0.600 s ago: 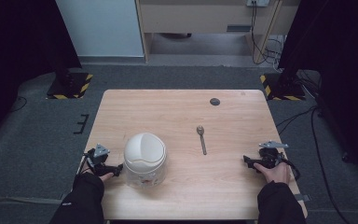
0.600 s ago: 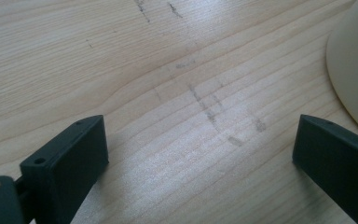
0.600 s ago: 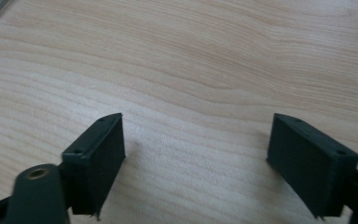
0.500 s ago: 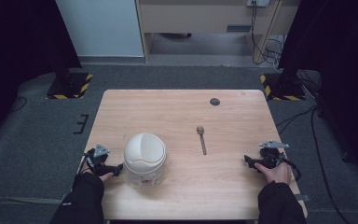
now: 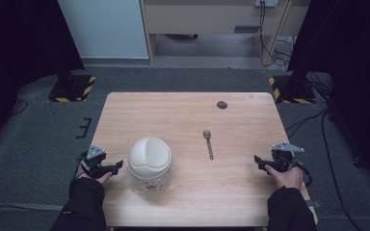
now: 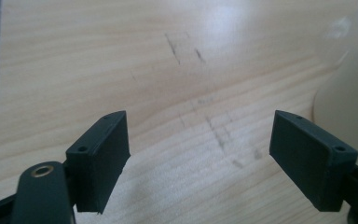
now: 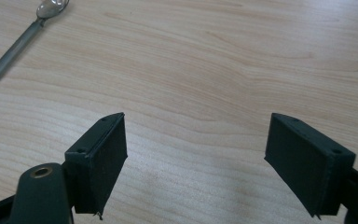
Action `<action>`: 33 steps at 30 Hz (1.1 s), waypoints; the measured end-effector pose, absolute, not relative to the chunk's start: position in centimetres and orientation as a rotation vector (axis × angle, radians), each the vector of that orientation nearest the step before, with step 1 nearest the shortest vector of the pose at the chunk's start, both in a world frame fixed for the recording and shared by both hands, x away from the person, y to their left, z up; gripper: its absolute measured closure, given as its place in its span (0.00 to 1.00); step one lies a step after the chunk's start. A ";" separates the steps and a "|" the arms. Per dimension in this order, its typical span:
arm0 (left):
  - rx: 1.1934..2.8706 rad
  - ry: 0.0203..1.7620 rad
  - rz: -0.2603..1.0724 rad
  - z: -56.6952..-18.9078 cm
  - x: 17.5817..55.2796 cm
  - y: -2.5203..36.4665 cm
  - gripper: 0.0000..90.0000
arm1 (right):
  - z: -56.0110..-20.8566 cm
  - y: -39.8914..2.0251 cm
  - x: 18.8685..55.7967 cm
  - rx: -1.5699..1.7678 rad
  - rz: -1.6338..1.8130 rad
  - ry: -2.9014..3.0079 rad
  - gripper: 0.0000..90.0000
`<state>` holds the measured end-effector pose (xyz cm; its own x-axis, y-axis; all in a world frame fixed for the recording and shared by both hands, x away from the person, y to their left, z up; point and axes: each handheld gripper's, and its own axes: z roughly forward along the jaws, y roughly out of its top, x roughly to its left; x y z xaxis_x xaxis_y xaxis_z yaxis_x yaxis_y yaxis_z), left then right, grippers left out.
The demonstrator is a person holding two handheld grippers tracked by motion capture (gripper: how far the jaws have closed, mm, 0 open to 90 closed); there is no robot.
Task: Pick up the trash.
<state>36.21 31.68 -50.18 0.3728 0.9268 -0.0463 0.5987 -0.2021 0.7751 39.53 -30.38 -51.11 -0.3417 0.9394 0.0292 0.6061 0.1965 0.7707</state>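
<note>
Nothing has moved since the earlier frames: both hands, the container and the spoon sit where they were. Left gripper (image 5: 117, 166) rests at the near left edge of the wooden surface (image 5: 183, 115), fingers (image 6: 100, 158) spread wide, nothing between them, bare wood ahead. White domed-lid container (image 5: 149, 163) stands upright just beside that gripper, on its right in the high view; its pale wall shows at the right edge of the left gripper view. Right gripper (image 5: 258, 160) lies at the near right edge, fingers also wide and empty. Metal spoon (image 5: 208, 143) lies flat mid-surface, bowl pointing away, well apart from both grippers. Small dark round disc (image 5: 222, 104) sits near the far edge.
</note>
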 end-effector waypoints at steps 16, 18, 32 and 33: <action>1.721 1.232 0.710 -46.6 34.4 30.5 0.23 | -49.5 -29.4 39.4 1.396 1.053 1.965 0.24; 1.735 1.236 0.704 -46.8 34.5 30.4 0.23 | -49.0 -29.1 39.3 1.372 1.077 1.956 0.24; 1.859 1.299 0.620 -49.3 35.9 31.0 0.21 | -44.3 -25.4 39.1 1.156 1.315 1.877 0.23; 1.859 1.299 0.620 -49.3 35.9 31.0 0.20 | -44.0 -25.1 39.1 1.147 1.330 1.871 0.23</action>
<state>35.94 31.01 -49.33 0.3613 0.9317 -0.0376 0.5570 -0.1833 0.8100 39.10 -25.11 -44.01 -0.4718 0.8812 0.0298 0.3176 0.1384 0.9381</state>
